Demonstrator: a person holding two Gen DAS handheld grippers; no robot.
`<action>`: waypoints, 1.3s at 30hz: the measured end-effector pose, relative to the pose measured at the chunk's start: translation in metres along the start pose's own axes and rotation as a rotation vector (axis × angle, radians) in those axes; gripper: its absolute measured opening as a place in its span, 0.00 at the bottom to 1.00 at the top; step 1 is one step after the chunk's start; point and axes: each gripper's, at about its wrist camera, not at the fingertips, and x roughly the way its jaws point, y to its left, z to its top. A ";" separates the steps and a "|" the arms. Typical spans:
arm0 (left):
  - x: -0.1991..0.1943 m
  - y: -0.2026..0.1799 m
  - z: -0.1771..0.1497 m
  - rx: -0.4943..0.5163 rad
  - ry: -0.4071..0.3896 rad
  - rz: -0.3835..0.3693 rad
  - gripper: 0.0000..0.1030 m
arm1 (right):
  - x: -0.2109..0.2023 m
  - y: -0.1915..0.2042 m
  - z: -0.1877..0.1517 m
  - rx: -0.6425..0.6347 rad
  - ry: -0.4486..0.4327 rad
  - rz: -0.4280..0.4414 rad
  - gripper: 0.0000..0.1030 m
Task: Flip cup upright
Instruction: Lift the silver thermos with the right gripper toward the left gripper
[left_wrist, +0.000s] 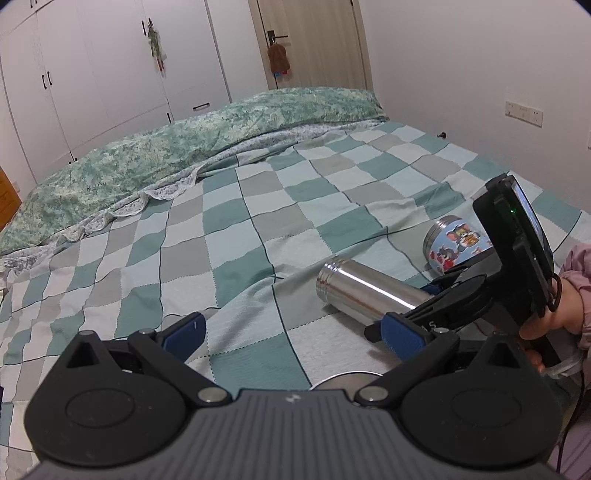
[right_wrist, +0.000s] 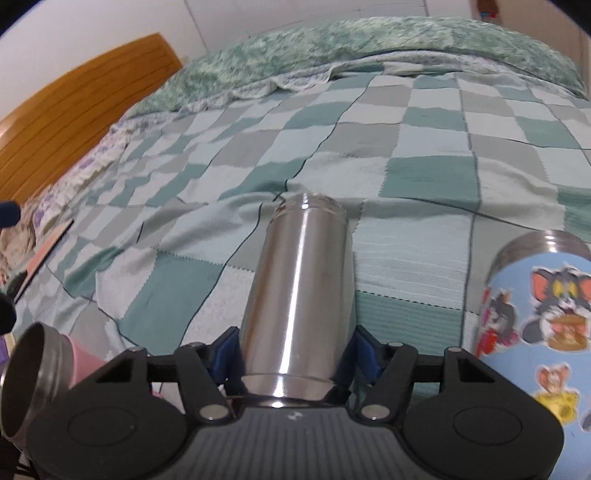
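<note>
A plain steel cup (right_wrist: 299, 295) lies on its side on the checked bedspread (right_wrist: 424, 177), its mouth pointing away from me. My right gripper (right_wrist: 293, 354) is shut on the cup's base end, a blue pad on each side. The same cup (left_wrist: 365, 291) shows in the left wrist view, with the right gripper (left_wrist: 417, 306) clamped on it at the right. My left gripper (left_wrist: 291, 332) is open and empty, low over the bedspread (left_wrist: 240, 229), just left of the cup.
A blue cartoon-sticker cup (right_wrist: 543, 332) lies to the right, also seen in the left wrist view (left_wrist: 456, 247). A pink cup with a steel rim (right_wrist: 40, 373) lies at the lower left. A rolled green floral quilt (left_wrist: 166, 147) crosses the bed's far side. A wooden headboard (right_wrist: 81, 110) is at left.
</note>
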 end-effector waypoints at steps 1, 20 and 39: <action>-0.003 -0.002 0.000 -0.002 -0.004 0.000 1.00 | -0.004 -0.001 -0.001 0.007 -0.012 0.001 0.61; -0.088 -0.055 -0.015 -0.030 -0.096 -0.040 1.00 | -0.113 0.008 -0.056 0.050 -0.207 -0.041 0.61; -0.123 -0.111 -0.083 -0.068 -0.097 -0.095 1.00 | -0.149 0.006 -0.173 0.124 -0.196 -0.128 0.61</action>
